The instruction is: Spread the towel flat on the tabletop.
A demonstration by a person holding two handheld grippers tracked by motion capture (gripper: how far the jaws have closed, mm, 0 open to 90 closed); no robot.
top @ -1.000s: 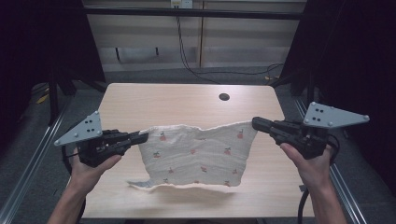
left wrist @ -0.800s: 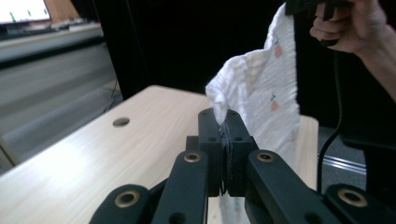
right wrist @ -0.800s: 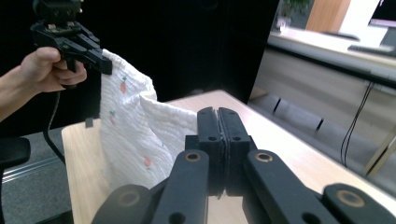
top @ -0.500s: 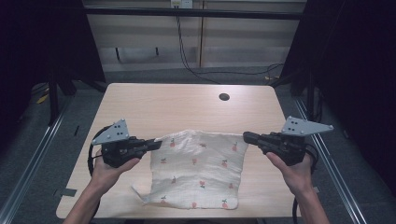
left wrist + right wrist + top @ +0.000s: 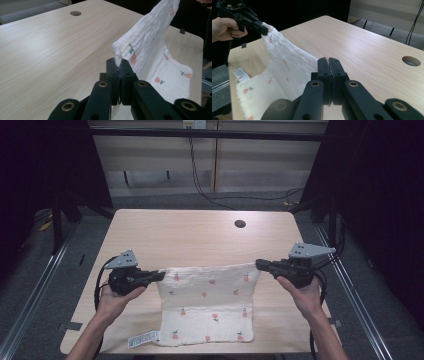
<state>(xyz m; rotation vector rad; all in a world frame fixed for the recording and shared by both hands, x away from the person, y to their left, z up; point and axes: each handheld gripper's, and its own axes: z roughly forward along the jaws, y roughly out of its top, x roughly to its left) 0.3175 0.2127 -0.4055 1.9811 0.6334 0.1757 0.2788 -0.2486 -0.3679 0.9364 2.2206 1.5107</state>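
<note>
The left gripper [image 5: 161, 275] is pinched tight on one top corner of a white cloth [image 5: 207, 302] with little pink flowers; in the left gripper view a small puff of that corner pokes up between its closed black jaws; the right gripper [image 5: 258, 265] is pinched on the other top corner, its jaws pressed together on the cloth edge; the far edge of the cloth is lifted up between the two grippers, and the near half lies flat on the light wooden table [image 5: 175, 235]; a small white tag [image 5: 143, 339] sticks out at the cloth's near left corner; a round dark hole [image 5: 240, 224] sits in the table farther back, well apart from the cloth.
</note>
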